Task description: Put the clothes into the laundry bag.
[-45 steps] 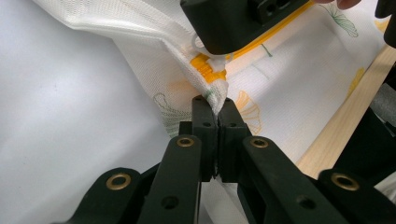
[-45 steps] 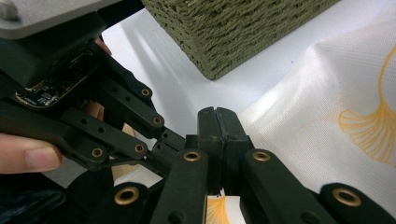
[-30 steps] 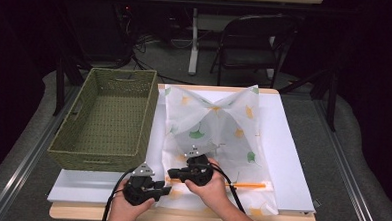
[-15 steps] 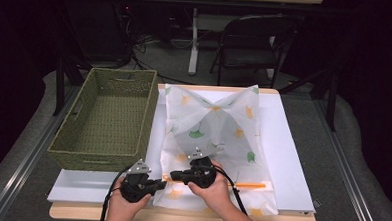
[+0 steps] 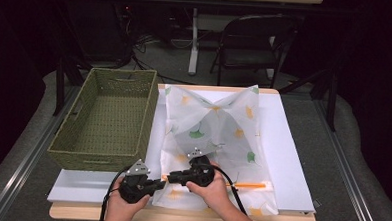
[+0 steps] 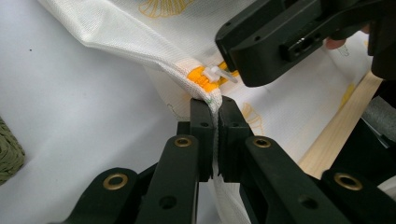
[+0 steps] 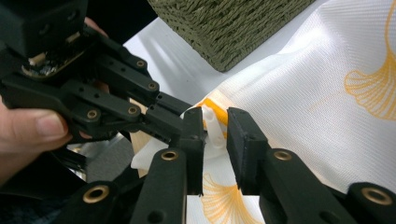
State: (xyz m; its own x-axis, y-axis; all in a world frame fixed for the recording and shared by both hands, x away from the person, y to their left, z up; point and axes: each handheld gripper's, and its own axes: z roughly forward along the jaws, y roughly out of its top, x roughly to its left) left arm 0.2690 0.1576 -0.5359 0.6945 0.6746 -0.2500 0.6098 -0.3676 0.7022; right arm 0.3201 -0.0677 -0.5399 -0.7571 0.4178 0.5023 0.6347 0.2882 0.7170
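Bag [image 5: 217, 141] lies on the table [image 5: 292, 159], beside the basket [image 5: 106, 119]. Your left gripper [image 6: 212, 109] is clamped on the bag's seam to anchor it. Your right gripper [image 7: 215, 126] stands open around the zip pull [image 7: 211, 122], likely ready to pinch and draw it.

Black tool [image 6: 212, 140], brass pivots, seemingly bare forearms.

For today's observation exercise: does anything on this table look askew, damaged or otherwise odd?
Nothing looks damaged or spilled. The white mesh bag lies rumpled, its far corners sticking up. The left gripper pinches its edge beside the orange zipper, and the right gripper brackets the white pull. The wicker basket sits straight.
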